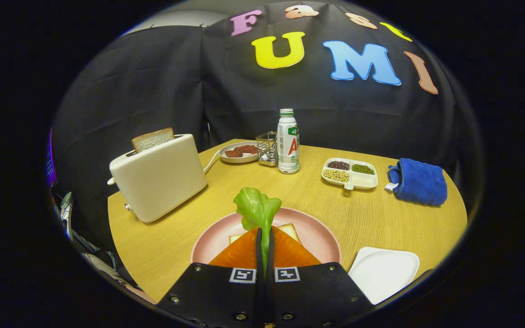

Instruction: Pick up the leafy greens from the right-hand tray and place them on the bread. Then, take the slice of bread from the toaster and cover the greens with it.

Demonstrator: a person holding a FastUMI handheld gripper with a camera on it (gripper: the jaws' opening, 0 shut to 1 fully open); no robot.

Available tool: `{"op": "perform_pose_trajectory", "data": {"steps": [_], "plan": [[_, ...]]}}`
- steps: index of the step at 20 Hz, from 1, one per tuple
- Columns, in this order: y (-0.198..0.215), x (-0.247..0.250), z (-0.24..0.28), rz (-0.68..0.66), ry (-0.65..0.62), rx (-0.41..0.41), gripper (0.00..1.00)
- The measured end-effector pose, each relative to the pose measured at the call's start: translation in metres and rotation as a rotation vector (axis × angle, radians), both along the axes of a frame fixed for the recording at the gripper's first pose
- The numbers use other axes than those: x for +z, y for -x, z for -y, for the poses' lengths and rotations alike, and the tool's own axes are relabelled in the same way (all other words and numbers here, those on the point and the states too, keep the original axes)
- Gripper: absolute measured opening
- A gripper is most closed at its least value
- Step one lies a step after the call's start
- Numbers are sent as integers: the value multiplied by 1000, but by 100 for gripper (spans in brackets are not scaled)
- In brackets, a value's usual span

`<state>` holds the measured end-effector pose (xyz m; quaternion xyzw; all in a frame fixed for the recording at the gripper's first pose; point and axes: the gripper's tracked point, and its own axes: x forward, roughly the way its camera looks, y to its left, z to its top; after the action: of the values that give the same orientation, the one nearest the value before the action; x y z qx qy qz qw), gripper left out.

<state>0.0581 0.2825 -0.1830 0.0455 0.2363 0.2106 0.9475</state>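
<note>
A round wooden table [198,246] stands against black cloth booth walls. The gripper [265,234] has both fingers clenched on the leafy greens [256,209], held above a pink plate [321,237] with a bread slice [290,230]. Left stands a white toaster [160,180] holding bread [152,138]; right lies an empty white tray [383,271].

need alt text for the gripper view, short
The hand-held gripper is shut on a leafy green, held over a pink plate with bread. Beyond stand a toaster holding a bread slice and a bottle.
</note>
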Motion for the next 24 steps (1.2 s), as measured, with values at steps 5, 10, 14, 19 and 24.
{"op": "perform_pose_trajectory", "data": {"steps": [5,10,14,19,24], "plan": [[1,8,1,29,42,-12,43],[6,24,-14,77,28,-2,97],[10,47,-33,128,-8,-8,98],[13,95,-69,254,-51,-32,98],[14,141,-133,356,-109,-23,98]]}}
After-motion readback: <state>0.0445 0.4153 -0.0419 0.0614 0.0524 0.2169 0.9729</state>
